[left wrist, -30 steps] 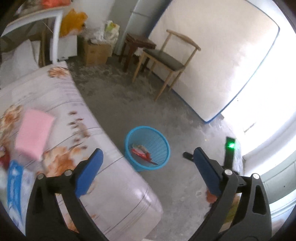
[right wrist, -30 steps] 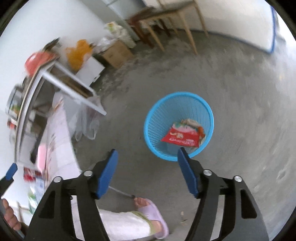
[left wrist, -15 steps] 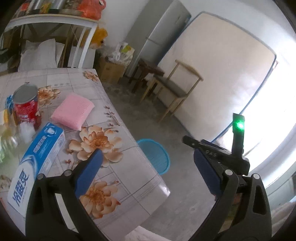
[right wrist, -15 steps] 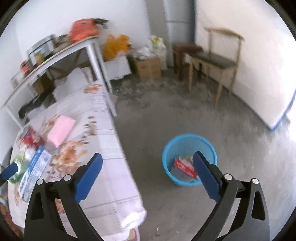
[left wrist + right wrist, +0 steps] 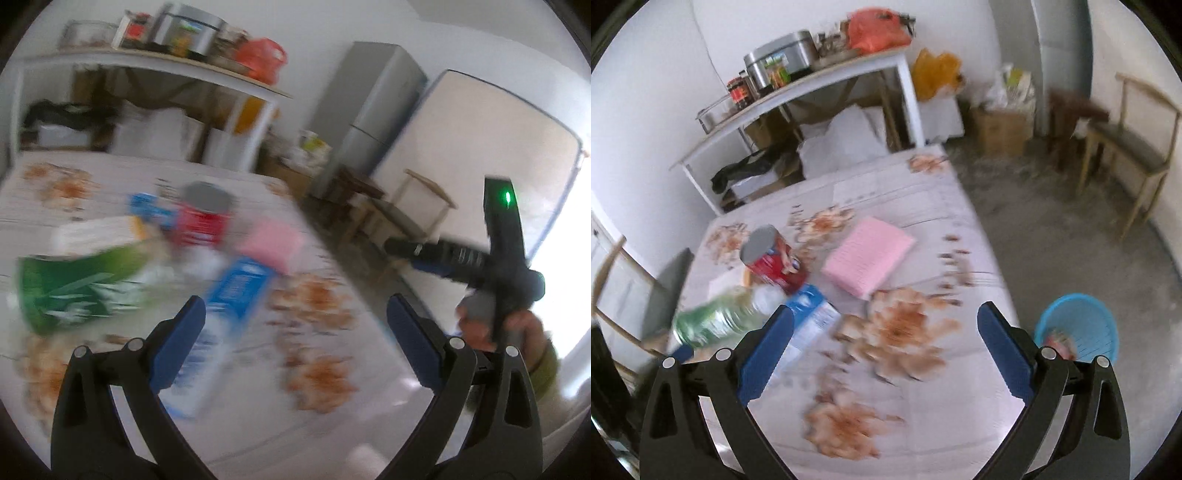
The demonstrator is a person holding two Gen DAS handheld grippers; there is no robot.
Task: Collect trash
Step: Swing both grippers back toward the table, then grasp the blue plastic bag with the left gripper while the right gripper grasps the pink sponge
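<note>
Left gripper (image 5: 295,321): we hold it wide open, empty.
Right gripper (image 5: 886,325): fully spread, nothing held.
Trash: blue carton (image 5: 809,325) just ahead-left of our right gripper; red can (image 5: 772,260) and green bottle (image 5: 716,319) beyond.
Bin: blue basket (image 5: 1078,325) ahead-right of it, on the floor.
Risk: crowded items; we may topple the can or bottle while grabbing.

My left gripper (image 5: 295,325) points forward and slightly down, jaws spread wide with nothing between the blue pads (image 5: 177,345). My right gripper (image 5: 885,334) tilts down more steeply — also fully spread, empty. In the left wrist view, my right hand (image 5: 513,325) grips the handle of its gripper, off to the right.
</note>
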